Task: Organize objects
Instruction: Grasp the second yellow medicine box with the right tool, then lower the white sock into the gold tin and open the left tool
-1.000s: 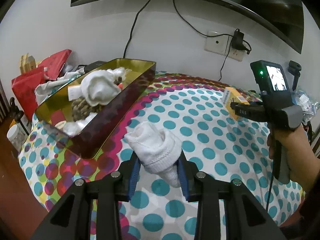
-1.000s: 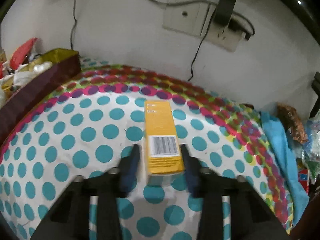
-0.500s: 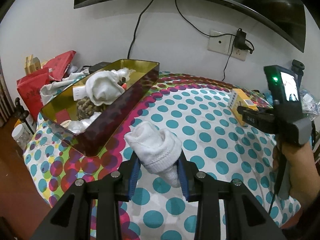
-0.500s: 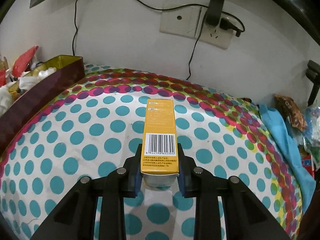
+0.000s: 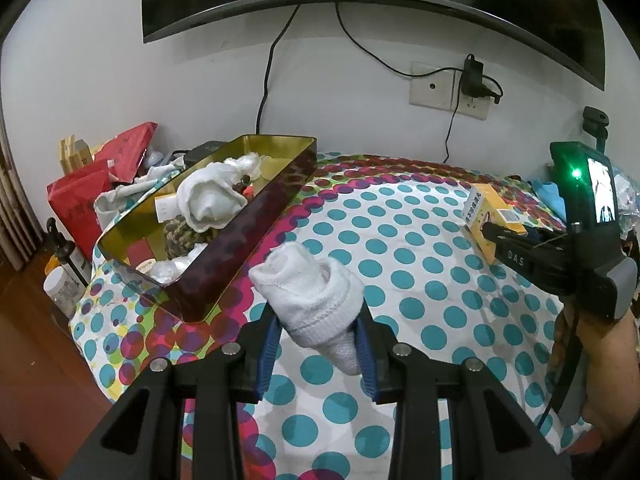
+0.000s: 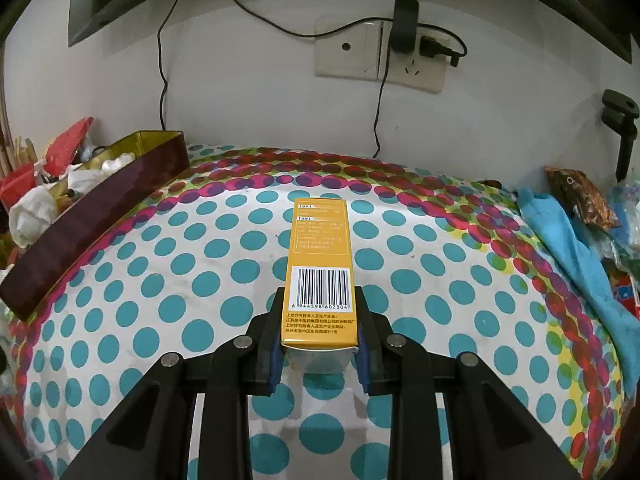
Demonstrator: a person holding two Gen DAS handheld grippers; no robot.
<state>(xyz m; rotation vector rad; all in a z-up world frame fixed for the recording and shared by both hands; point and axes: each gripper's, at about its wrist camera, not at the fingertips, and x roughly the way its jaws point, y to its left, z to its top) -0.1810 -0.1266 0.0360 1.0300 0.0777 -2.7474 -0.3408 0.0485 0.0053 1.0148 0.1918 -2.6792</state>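
Now both tongs loaded.
My left tongs [image 5: 316, 340] squeeze a rolled white sock [image 5: 310, 294], right tongs [image 6: 318, 336] the yellow carton [image 6: 320, 268]; its short grip could slip before the tin [image 5: 256, 216].

You have two rolled white socks [image 5: 312, 296] in view, one in your left tongs [image 5: 318, 344] and one in the single gold-lined rectangular metal tin [image 5: 256, 216]. There is one orange cardboard box [image 6: 319, 268], two black tongs, and one polka-dot desk cloth [image 6: 160, 280].
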